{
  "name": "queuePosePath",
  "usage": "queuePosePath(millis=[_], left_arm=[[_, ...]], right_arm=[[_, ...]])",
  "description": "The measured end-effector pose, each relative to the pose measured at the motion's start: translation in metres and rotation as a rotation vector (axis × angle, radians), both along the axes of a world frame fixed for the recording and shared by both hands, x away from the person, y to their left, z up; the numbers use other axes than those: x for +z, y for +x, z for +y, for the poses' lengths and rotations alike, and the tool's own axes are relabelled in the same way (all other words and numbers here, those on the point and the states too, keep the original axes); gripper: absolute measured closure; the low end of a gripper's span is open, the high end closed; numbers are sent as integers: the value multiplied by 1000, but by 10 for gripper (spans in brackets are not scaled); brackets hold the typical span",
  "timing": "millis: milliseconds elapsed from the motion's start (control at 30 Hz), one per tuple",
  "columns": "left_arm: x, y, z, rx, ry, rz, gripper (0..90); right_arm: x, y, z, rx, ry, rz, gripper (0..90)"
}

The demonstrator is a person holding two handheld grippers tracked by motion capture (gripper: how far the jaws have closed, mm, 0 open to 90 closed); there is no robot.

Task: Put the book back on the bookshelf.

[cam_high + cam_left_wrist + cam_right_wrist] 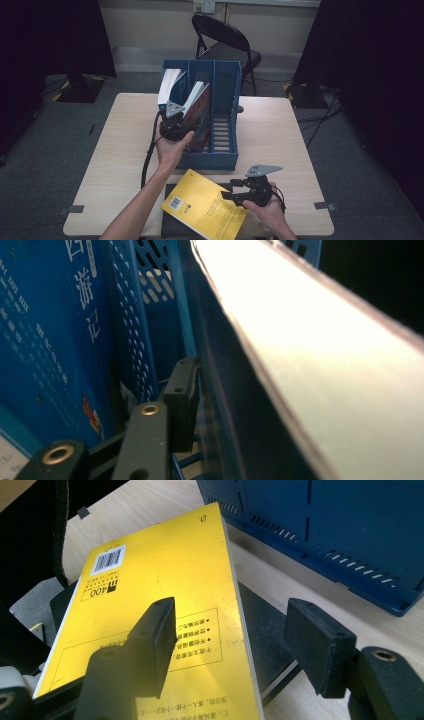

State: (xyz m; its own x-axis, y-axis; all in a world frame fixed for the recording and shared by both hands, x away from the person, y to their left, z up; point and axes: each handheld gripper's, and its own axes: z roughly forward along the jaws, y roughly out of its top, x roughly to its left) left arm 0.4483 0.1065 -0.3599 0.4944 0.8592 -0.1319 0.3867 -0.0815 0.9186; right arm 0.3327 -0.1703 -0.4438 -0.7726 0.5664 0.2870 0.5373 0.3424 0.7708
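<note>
A blue file rack (pixel 226 95) stands mid-table with two books leaning in its left compartments. One is a white-paged book (pixel 169 84) with a blue cover (pixel 45 340). The other is a red-covered book (pixel 201 109), whose bright page edge (pixel 310 340) runs across the left gripper view. My left gripper (pixel 177 119) reaches between them and is shut on the red-covered book; one finger (pixel 180 400) presses its cover and the other is hidden behind it. At the front edge, a yellow book (pixel 205 206) lies on a black book (pixel 172 227). My right gripper (pixel 228 194) (pixel 230 650) is open, its jaws either side of the yellow book's edge (pixel 200 580).
The rack's right compartment (pixel 223 135) holds nothing, and the rack's wall (pixel 325 530) stands just beyond the yellow book. Bare tabletop (pixel 285 135) lies to the rack's right and left. A black folding chair (pixel 225 45) stands behind the table.
</note>
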Motion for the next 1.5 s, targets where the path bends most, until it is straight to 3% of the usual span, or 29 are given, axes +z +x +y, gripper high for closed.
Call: queuePosePath(millis=[200, 333, 500, 833, 1100, 1300, 1367, 1500], left_arm=[[11, 1, 0, 3, -34, 29, 521], [16, 0, 0, -8, -22, 18, 521], [22, 3, 3, -35, -14, 51, 516], [35, 6, 7, -79, 1, 80, 508], [48, 13, 5, -89, 50, 145, 509], [58, 19, 1, -106, 59, 228, 532], [61, 21, -1, -108, 75, 262, 547], [66, 24, -3, -93, 113, 296, 571]], right_arm=[[0, 0, 1, 1, -4, 3, 372], [0, 0, 1, 2, -1, 0, 372], [-1, 0, 1, 0, -2, 3, 372], [-1, 0, 2, 2, -3, 3, 372], [0, 0, 2, 3, -3, 1, 372], [0, 1, 1, 1, -1, 1, 372], [0, 0, 1, 3, -2, 0, 372], [0, 0, 1, 2, 0, 1, 372]])
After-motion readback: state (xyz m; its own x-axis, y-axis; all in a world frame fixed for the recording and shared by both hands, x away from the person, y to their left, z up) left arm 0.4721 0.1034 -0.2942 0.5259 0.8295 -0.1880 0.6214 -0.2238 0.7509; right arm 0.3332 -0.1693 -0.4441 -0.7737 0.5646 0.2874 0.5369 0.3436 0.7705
